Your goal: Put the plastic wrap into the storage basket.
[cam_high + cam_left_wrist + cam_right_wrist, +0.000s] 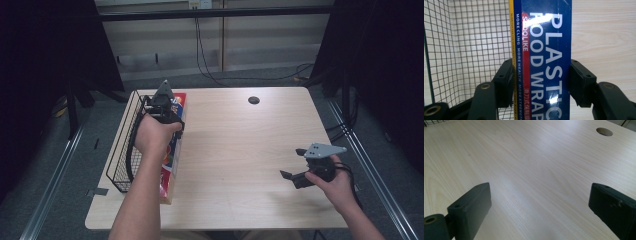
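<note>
Beside the wire basket (122, 150), left hand-held gripper (541, 82) clamps the plastic-wrap box (544, 50).

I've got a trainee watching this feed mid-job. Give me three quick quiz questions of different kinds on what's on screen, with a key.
1. True or false: the left claw is shut on the food wrap box.
2. Multiple choice: the wire basket lies on which side of the box? A) the person's left B) the person's right C) on top of it
3. Fill in: the right claw is ____, with only bare table between its jaws.

Key: 1 true; 2 A; 3 open
</note>
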Action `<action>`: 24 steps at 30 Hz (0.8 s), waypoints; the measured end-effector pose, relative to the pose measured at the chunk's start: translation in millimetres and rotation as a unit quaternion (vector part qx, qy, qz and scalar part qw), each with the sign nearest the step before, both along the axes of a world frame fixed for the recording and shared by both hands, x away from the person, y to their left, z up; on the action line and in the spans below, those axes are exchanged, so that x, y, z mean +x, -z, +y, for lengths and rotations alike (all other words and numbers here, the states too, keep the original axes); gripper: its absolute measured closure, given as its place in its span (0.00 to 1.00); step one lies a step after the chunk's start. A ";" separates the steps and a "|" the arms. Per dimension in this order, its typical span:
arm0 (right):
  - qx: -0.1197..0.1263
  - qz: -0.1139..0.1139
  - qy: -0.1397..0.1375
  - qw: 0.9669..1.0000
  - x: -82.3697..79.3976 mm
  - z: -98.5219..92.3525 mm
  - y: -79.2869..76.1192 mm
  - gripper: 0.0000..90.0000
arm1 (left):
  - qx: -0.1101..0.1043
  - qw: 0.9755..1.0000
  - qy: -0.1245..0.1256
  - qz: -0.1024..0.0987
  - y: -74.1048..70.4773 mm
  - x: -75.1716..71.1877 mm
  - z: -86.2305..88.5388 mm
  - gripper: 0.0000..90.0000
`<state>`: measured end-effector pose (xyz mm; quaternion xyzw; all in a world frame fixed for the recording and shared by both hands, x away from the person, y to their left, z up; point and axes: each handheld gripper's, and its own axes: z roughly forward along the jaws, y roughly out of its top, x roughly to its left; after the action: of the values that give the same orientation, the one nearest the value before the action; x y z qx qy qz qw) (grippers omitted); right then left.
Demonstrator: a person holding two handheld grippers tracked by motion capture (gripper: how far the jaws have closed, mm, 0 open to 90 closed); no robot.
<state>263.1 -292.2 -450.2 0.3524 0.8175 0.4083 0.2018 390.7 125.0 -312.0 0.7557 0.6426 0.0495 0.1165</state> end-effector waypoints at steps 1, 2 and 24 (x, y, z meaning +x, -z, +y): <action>0.000 -0.001 0.002 1.000 0.1 0.0 0.0 0.05 | 0.002 1.000 0.002 0.003 -0.6 0.1 1.6 0.49; 0.000 -0.001 0.000 1.000 0.2 0.0 0.1 0.05 | 0.000 1.000 -0.002 0.003 -0.5 -0.1 2.4 0.49; 0.001 0.001 -0.001 1.000 0.4 0.4 0.6 0.05 | 0.008 0.999 -0.030 0.009 -3.8 -1.3 43.2 0.49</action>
<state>263.5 -291.7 -450.7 0.3520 0.8175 0.4094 0.2004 389.4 168.2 -308.1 0.7372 0.6658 0.0517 0.1030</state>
